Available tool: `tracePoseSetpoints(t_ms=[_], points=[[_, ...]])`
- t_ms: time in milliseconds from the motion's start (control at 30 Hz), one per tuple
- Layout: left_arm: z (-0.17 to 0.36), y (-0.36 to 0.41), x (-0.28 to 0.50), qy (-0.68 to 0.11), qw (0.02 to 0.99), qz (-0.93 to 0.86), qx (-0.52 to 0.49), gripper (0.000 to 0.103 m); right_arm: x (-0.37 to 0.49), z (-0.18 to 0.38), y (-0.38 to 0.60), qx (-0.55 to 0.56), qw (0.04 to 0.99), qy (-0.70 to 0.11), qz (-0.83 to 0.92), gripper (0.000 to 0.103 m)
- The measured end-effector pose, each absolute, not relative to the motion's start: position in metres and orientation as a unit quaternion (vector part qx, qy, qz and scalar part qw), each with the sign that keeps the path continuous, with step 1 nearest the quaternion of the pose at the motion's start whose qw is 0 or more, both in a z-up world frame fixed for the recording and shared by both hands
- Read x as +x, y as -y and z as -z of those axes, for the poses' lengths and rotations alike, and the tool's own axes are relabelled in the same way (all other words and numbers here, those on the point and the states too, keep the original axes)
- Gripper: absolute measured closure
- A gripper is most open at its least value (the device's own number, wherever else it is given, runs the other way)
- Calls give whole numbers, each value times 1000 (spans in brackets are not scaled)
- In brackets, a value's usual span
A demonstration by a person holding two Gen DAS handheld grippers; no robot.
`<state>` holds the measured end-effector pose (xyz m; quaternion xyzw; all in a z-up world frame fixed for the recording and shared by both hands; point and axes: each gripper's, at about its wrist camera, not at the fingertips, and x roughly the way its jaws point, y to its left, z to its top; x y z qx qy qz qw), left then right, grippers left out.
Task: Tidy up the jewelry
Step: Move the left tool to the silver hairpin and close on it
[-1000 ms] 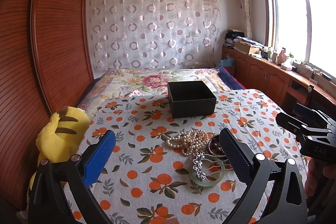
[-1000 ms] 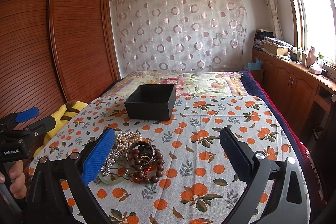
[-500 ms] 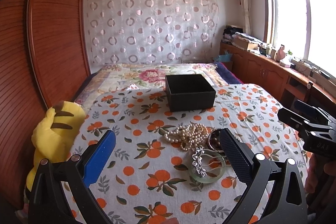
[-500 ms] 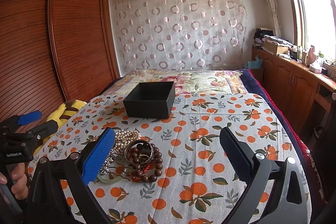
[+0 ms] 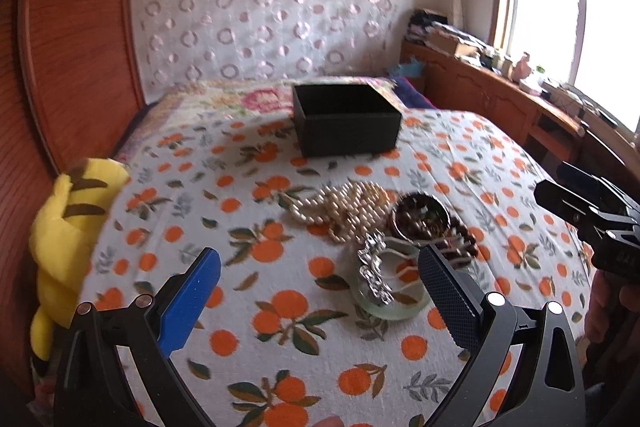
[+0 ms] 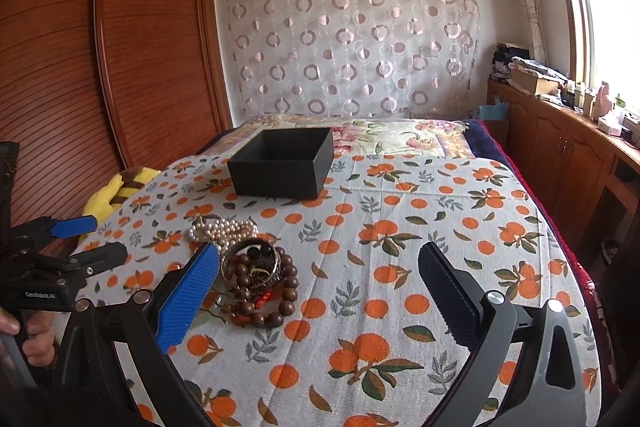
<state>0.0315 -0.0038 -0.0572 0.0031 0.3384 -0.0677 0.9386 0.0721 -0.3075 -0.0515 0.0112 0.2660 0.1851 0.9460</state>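
Note:
A pile of jewelry lies on the orange-print cloth: a pearl necklace (image 5: 344,205), a silver hair clip (image 5: 374,275) on a green jade bangle (image 5: 394,303), a metal bangle (image 5: 420,217) and dark wooden beads (image 6: 264,297). An open black box (image 5: 346,119) stands behind the pile; it also shows in the right wrist view (image 6: 282,167). My left gripper (image 5: 318,301) is open and empty, low over the cloth, with the pile by its right finger. My right gripper (image 6: 318,297) is open and empty, with the pile by its left finger.
A yellow plush toy (image 5: 66,223) lies at the table's left edge beside the wooden wardrobe (image 6: 120,67). A bed with a floral cover (image 6: 392,139) lies behind the table. A wooden cabinet (image 6: 560,155) runs along the right under the window.
Both grippers have moved forward and down toward the jewelry pile. The pile and the box now look larger and nearer. Both stay open.

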Motion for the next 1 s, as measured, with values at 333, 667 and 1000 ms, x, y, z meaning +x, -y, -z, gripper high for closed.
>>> tracePoseSetpoints(t_ms=[333,667,1000], points=[[85,12,58,-391,912,125,-14,27,79,73,303,-4,932,-299,-205,3],[100,29,82,-426,891,158,-2,49,81,85,299,-10,926,-314,-210,3],[103,30,92,-433,886,168,12,78,82,86,301,-3,924,-315,-215,3]])
